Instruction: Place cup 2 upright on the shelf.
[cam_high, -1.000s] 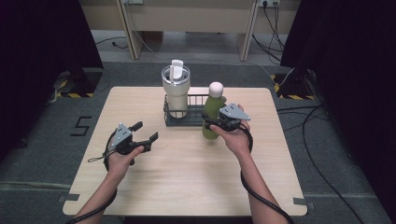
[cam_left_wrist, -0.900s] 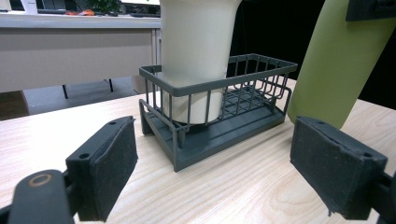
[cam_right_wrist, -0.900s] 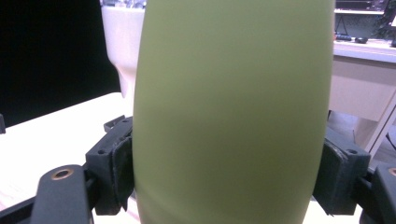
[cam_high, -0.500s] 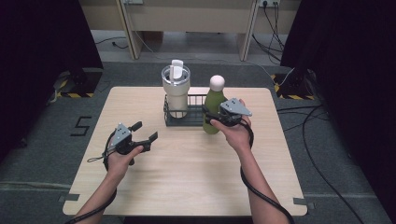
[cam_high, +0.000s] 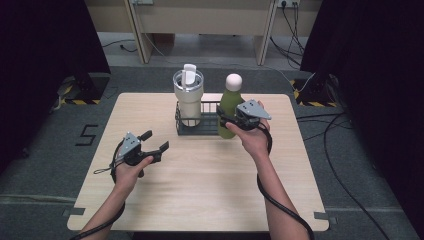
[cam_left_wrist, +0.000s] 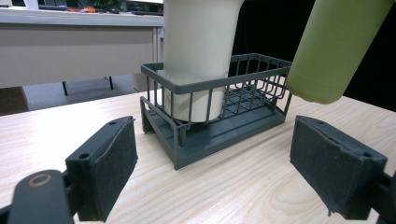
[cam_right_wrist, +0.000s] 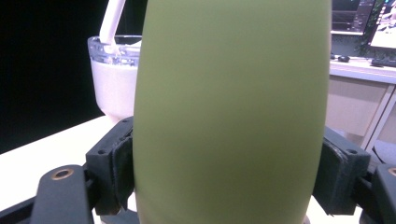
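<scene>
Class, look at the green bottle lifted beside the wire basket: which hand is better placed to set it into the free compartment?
Right. The right tool is shut on the green bottle beside the wire basket; the left tool is open, apart.

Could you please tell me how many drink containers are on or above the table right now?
2. The cream tumbler stands in the left part of the wire basket; the green bottle is gripped by the right gripper, lifted beside the basket's right end.

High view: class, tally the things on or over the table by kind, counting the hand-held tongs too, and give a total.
Green bottle: 1
Cream tumbler: 1
Dark wire basket: 1
Tongs: 2, the left tongs and the right tongs
Total: 5
</scene>
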